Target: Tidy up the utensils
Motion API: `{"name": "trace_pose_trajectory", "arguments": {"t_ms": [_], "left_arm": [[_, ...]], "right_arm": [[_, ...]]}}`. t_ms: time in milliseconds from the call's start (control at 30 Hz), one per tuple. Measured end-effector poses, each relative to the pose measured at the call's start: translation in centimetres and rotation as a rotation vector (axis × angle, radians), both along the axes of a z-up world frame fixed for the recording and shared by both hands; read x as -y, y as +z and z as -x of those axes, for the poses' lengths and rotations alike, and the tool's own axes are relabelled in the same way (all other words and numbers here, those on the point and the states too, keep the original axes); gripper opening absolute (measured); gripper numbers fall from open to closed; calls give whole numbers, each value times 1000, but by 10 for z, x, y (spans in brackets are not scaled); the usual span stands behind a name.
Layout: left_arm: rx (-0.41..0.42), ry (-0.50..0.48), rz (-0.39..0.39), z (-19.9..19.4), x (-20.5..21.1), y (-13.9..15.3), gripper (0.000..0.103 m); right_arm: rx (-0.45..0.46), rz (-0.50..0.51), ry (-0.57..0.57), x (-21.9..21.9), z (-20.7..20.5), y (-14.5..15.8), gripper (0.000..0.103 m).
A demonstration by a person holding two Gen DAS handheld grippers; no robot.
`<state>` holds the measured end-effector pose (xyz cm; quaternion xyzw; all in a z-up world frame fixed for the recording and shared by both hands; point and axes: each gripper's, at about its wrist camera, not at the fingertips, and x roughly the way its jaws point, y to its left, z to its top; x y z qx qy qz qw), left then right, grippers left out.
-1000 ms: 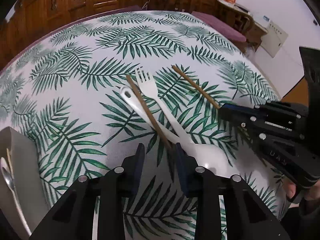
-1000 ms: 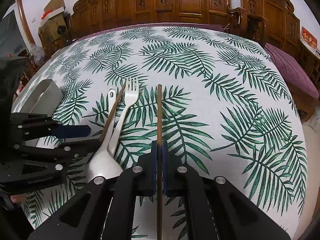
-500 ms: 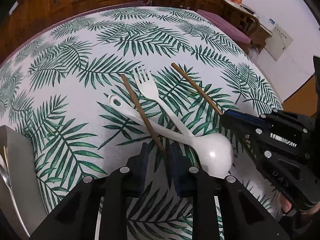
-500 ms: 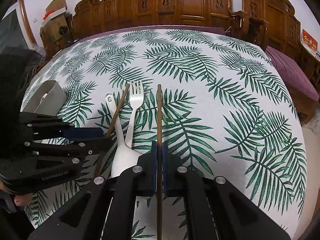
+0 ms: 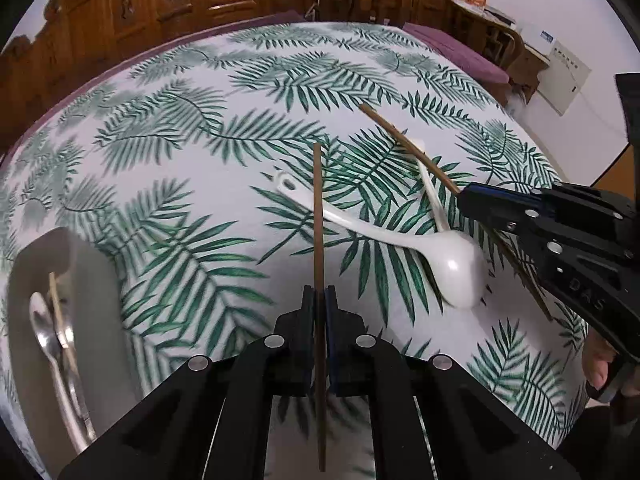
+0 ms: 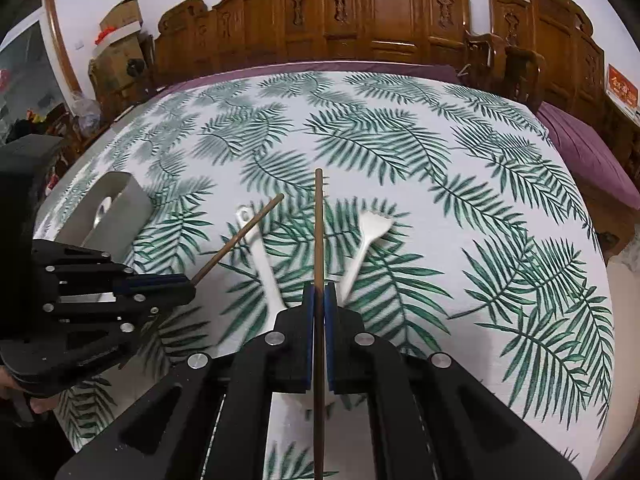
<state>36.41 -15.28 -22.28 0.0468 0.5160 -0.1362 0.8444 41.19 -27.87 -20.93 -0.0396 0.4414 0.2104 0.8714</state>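
My left gripper has a brown chopstick between its pads, the jaws closing tight on it; the stick points straight ahead above the tablecloth. The right gripper is shut on a second brown chopstick, held the same way. From the right wrist, the left gripper shows at the left with its chopstick angled up. A white spoon and a white fork lie on the cloth between the two grippers.
A grey utensil holder stands at the left edge of the table, with a metal spoon and a thin stick inside. Carved wooden chairs ring the far side. A hand grips the right tool.
The left jaws closed on the chopstick that lay across the spoon and fork and raised it off them. The fork and spoon have shifted on the cloth. The right gripper kept still.
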Motion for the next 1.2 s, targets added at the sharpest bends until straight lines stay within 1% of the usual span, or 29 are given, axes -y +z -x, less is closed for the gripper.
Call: {"name": "trace_pose_trajectory", "arguments": {"t_ms": [367,567,667,967,1200], "left_arm": [[87,-1,2,38,-35,43,4],[117,19,14,53,-60,58,4],[142,20,12,61,-70,66,4],[202,37,16,71,-108,76,4],[208,71,46,63,-140,69,4]], "right_arm": [[30,-23,46,-32,18,19,6],[59,-41,80,-55,27,33,6],[68,-34,97,-66,32,37,6],[64,3,121,-86,36,32,6],[49,21,125,-96,30,22,6]]}}
